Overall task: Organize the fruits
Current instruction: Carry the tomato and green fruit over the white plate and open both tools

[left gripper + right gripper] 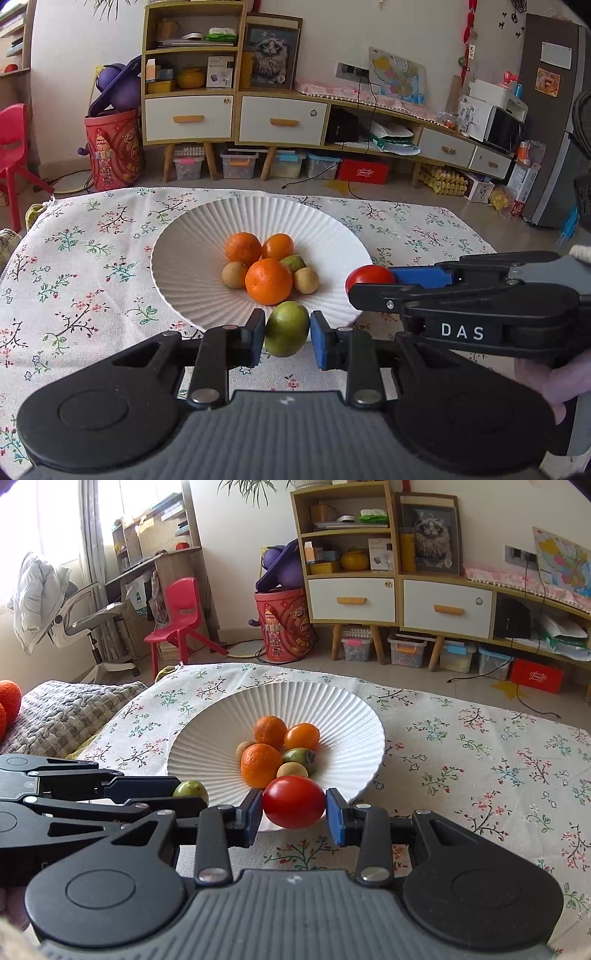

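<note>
A white ribbed plate (184, 236) (343, 709) sits on a floral tablecloth and holds three oranges (268, 281), two small tan fruits (234, 274) and a green fruit (294, 263). My left gripper (287, 334) is shut on a green lime-like fruit (287, 328) at the plate's near rim. My right gripper (294, 808) is shut on a red tomato (294, 802), also at the near rim. In the left wrist view the right gripper (373, 284) comes in from the right with the tomato (369, 277). In the right wrist view the left gripper (184, 794) holds the green fruit (191, 789) at left.
The floral tablecloth (74, 266) covers the table. A grey knitted blanket (66, 709) lies off the table's left side, with orange balls (9, 698) at the far left edge. A red chair (181, 620), shelves and storage boxes stand beyond.
</note>
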`<state>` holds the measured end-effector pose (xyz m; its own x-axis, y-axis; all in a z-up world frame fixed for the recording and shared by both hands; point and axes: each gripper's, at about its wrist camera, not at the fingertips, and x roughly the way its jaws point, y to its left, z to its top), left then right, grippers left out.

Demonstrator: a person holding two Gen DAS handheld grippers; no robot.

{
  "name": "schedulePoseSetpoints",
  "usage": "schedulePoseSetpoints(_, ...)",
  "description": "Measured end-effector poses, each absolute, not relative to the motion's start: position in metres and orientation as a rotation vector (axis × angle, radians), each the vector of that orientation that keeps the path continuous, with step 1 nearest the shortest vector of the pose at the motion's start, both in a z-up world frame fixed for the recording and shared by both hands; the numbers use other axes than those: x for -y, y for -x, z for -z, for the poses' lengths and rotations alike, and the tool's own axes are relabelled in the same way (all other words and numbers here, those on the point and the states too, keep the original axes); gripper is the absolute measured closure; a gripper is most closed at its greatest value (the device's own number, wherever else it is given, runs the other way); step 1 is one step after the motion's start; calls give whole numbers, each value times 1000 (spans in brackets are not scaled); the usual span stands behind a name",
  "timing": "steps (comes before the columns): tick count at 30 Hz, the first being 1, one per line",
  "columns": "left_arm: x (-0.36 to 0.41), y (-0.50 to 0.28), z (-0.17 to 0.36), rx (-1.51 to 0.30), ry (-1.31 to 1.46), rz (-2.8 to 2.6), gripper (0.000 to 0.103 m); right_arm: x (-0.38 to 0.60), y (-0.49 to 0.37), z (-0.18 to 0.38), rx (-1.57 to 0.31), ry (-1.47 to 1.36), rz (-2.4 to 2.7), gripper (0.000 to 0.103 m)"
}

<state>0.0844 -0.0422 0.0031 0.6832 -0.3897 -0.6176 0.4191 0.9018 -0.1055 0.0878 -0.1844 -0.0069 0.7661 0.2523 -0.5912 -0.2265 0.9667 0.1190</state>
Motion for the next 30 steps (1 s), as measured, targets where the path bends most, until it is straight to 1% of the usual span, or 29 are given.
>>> schedulePoseSetpoints(21, 52, -114, 11, -693, -50, 394, 92, 189, -109, 15, -669, -51, -259, 69)
schedulePoseSetpoints(27, 50, -112, 9, -696, -49, 389, 90, 192, -108, 11, -655, -65, -259, 67)
schedulePoseSetpoints(29, 49, -110, 7, -699, -49, 389, 89, 194, -107, 8, -650, -76, -261, 63)
schedulePoseSetpoints(30, 48, -109, 7, -701, -49, 388, 86, 194, -105, 7, -648, -77, -260, 61)
